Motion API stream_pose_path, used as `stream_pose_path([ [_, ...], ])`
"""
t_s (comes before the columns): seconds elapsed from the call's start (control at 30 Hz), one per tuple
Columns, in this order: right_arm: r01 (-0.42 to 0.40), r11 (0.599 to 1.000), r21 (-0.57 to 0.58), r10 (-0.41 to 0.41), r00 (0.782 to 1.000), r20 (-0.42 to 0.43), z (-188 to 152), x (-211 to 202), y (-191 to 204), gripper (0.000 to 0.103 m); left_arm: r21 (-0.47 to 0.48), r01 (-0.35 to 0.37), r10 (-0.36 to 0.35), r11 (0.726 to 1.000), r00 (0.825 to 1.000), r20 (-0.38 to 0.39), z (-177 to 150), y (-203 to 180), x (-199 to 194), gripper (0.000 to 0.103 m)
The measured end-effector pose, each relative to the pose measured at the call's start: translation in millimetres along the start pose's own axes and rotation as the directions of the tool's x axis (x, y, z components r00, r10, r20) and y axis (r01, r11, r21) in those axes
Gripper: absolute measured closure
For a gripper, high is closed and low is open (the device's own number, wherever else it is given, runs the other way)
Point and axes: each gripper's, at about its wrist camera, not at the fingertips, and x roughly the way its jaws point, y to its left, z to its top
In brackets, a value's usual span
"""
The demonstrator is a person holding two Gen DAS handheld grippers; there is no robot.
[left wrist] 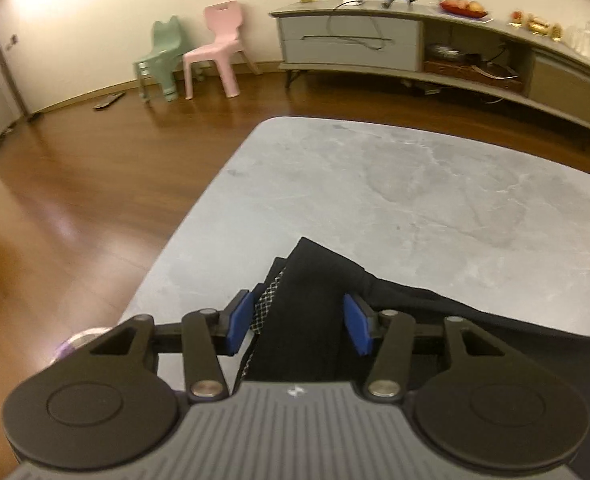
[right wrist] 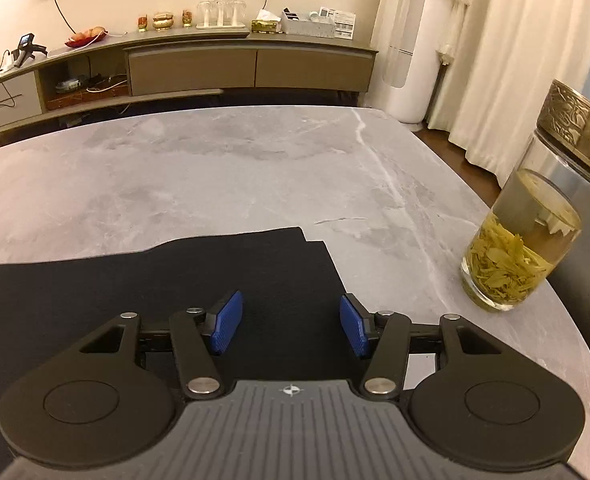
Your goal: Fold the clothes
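A black garment lies on the grey marble table. In the left wrist view its end is bunched, showing a white-patterned inner lining, and sits between the blue pads of my left gripper, which is open around it. In the right wrist view the garment lies flat with a folded corner, and my right gripper is open just above it, pads apart and not closed on the cloth.
A glass jar of tea with leaves stands near the table's right edge. The table's left edge drops to a wooden floor. Pink and green small chairs and a long low cabinet stand by the wall.
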Motion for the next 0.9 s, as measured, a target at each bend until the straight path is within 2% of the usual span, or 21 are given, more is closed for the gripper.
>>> stream_pose_path([
  [0.07,0.066,0.998,0.015,-0.066,0.998,0.009,-1,-4,-11,0.047,-0.002,0.001,-0.001,1.0,0.999,0.037,0,1,-27,0.061],
  [0.13,0.079,0.994,0.074,-0.081,0.996,0.023,-3,-13,-28,0.047,0.011,0.042,-0.043,0.999,0.994,0.096,-3,1,-61,0.061],
  [0.23,0.015,0.987,0.16,-0.021,0.999,0.04,-9,-31,-47,0.047,0.066,0.143,-0.151,0.988,0.978,0.143,-25,-6,-121,0.059],
  [0.3,-0.02,0.986,0.166,0.015,0.999,0.036,-18,-40,-53,0.046,0.11,0.213,-0.228,0.971,0.961,0.159,-45,-16,-157,0.058],
  [0.37,-0.022,0.986,0.162,0.017,0.999,0.032,-27,-49,-61,0.046,0.172,0.291,-0.318,0.941,0.936,0.153,-74,-32,-188,0.055],
  [0.47,-0.013,0.981,0.195,0.005,0.999,0.041,-40,-63,-80,0.043,0.28,0.417,-0.458,0.865,0.883,0.098,-127,-64,-225,0.055],
  [0.5,-0.011,0.978,0.211,0.002,0.999,0.046,-44,-68,-87,0.038,0.31,0.426,-0.469,0.85,0.88,0.076,-143,-75,-228,0.054],
  [0.57,-0.007,0.977,0.215,-0.004,0.999,0.051,-55,-78,-97,0.032,0.369,0.437,-0.48,0.82,0.877,0.029,-176,-98,-233,0.054],
  [0.63,-0.052,0.977,0.207,0.043,0.998,0.047,-66,-84,-101,0.032,0.378,0.44,-0.464,0.814,0.885,-0.032,-198,-113,-223,0.054],
  [0.77,-0.166,0.973,0.16,0.163,0.986,0.032,-82,-92,-92,0.03,0.356,0.358,-0.364,0.863,0.93,-0.052,-221,-128,-200,0.053],
  [0.83,-0.189,0.975,0.118,0.19,0.982,0.003,-88,-89,-81,0.033,0.336,0.339,-0.342,0.879,0.938,-0.054,-219,-134,-198,0.055],
  [0.9,-0.183,0.981,0.07,0.184,0.983,-0.009,-91,-87,-69,0.038,0.313,0.357,-0.358,0.88,0.932,-0.056,-218,-141,-200,0.056],
])
